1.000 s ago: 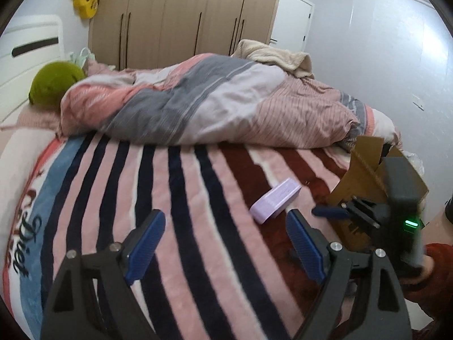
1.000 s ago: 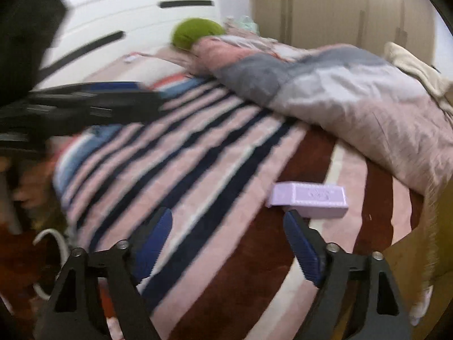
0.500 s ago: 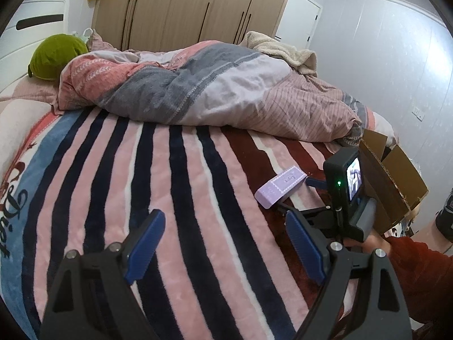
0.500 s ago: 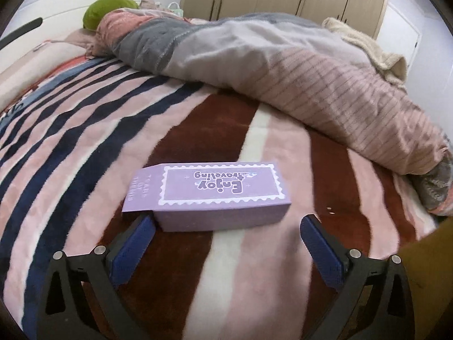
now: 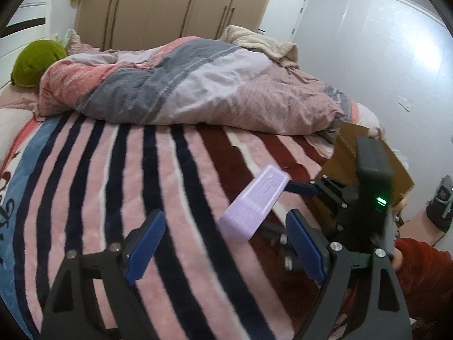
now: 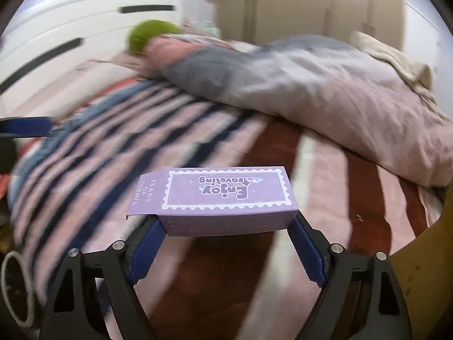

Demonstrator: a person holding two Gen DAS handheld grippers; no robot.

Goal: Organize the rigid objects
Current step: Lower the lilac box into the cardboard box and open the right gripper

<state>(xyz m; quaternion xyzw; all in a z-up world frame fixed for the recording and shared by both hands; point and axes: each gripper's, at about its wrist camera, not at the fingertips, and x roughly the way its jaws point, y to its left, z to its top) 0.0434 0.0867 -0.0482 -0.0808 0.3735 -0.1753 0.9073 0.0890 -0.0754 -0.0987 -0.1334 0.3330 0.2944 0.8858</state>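
A purple carton (image 6: 226, 195) printed "Enjoy traveling" sits crosswise between the blue pads of my right gripper (image 6: 225, 226). The jaws are closing and the pads press on its two ends. In the left wrist view the same purple carton (image 5: 254, 206) hangs tilted just above the striped blanket (image 5: 127, 170), with one blue finger (image 5: 300, 189) of the right gripper at its far end. My left gripper (image 5: 225, 221) is open over the blanket with nothing between its fingers; the carton lies beyond them.
A rumpled pink and grey duvet (image 5: 198, 85) lies across the bed behind the carton. An open cardboard box (image 5: 339, 155) stands at the bed's right edge. A green plush (image 5: 36, 62) lies at the head of the bed. A red sleeve (image 5: 419, 260) holds the right gripper.
The right gripper swung over to the carton, spread its jaws around it on the blanket, then closed on its ends and raised it. The left gripper stayed open and turned slightly.
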